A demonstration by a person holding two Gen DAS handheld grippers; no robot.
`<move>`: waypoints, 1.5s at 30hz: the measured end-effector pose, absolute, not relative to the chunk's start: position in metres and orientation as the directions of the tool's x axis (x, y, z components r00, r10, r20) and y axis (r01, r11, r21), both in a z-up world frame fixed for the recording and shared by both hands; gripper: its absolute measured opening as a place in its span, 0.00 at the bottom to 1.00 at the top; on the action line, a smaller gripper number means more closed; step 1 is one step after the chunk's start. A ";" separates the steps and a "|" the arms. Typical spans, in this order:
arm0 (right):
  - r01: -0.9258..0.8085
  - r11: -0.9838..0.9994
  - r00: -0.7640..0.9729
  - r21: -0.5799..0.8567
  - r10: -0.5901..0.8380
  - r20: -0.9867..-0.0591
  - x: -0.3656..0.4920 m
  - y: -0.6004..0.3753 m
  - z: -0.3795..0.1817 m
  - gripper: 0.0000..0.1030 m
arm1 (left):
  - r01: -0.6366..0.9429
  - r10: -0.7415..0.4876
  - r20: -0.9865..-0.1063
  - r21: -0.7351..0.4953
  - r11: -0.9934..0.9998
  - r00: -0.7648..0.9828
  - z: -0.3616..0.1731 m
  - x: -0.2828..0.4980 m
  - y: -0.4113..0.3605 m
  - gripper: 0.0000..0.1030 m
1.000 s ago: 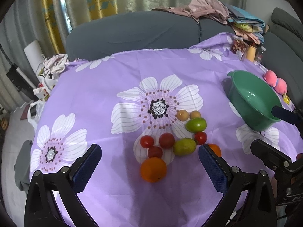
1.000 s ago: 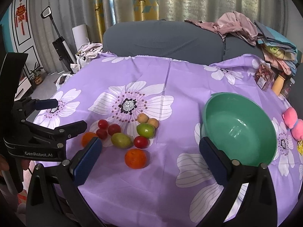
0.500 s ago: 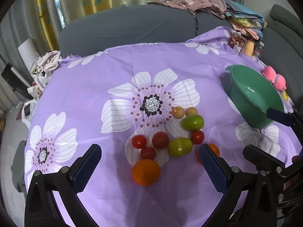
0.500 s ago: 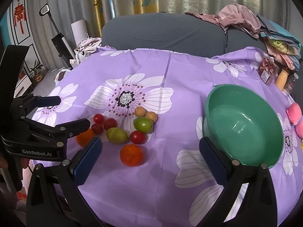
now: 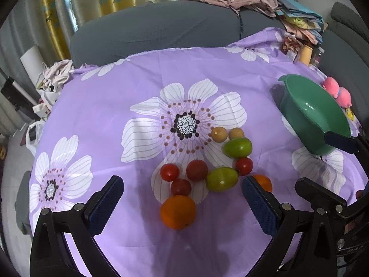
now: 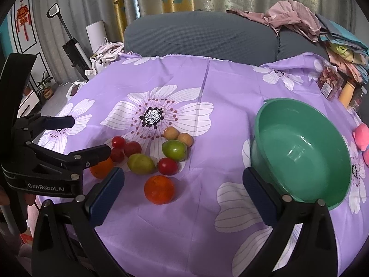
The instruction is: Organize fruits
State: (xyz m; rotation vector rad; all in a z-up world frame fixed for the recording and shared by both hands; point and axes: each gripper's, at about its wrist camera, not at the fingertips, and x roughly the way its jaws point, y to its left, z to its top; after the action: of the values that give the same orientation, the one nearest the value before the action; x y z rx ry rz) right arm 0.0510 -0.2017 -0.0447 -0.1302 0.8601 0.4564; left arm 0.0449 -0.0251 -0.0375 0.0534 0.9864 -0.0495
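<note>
Several fruits lie grouped on the purple flowered tablecloth [image 5: 138,87]: an orange [image 5: 178,212], a second orange [image 6: 159,189], two green fruits [image 5: 237,147] [image 5: 221,179], red tomatoes [image 5: 196,170] and two small brown fruits [image 5: 219,134]. An empty green bowl [image 6: 299,152] stands to their right. My left gripper [image 5: 182,204] hovers open just short of the near orange. My right gripper [image 6: 183,198] hangs open between the second orange and the bowl. Neither holds anything.
A grey sofa [image 6: 203,37] with piled clothes [image 6: 293,20] runs behind the table. A pink plush toy [image 5: 337,91] sits beyond the bowl. Jars and a snack packet [image 6: 329,84] stand at the far right table edge. Bags and a vacuum [image 6: 73,50] stand on the floor at left.
Both grippers have drifted forward and slightly lower toward the fruits. No fruit has moved, and both stay open.
</note>
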 end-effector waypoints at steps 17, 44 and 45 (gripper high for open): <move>-0.440 0.895 0.551 0.074 0.334 -0.765 0.055 -0.199 -0.051 1.00 | 0.071 -0.035 -0.846 0.003 0.997 0.532 -0.045 0.048 -0.024 0.99; -0.479 0.868 0.467 0.127 0.375 -0.801 0.052 -0.203 -0.081 0.96 | 0.180 -0.396 -0.831 -0.353 0.918 0.391 -0.064 0.053 -0.026 0.99; -0.480 0.867 0.460 0.133 0.378 -0.803 0.052 -0.204 -0.084 0.95 | 0.188 -0.422 -0.824 -0.378 0.907 0.378 -0.064 0.052 -0.028 0.99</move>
State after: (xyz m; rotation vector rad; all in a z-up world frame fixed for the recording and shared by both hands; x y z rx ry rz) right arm 0.0519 -0.2036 -0.0838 -0.1178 0.9569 0.5292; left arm 0.0523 -0.0279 -0.0642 -0.2367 1.1188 -0.3938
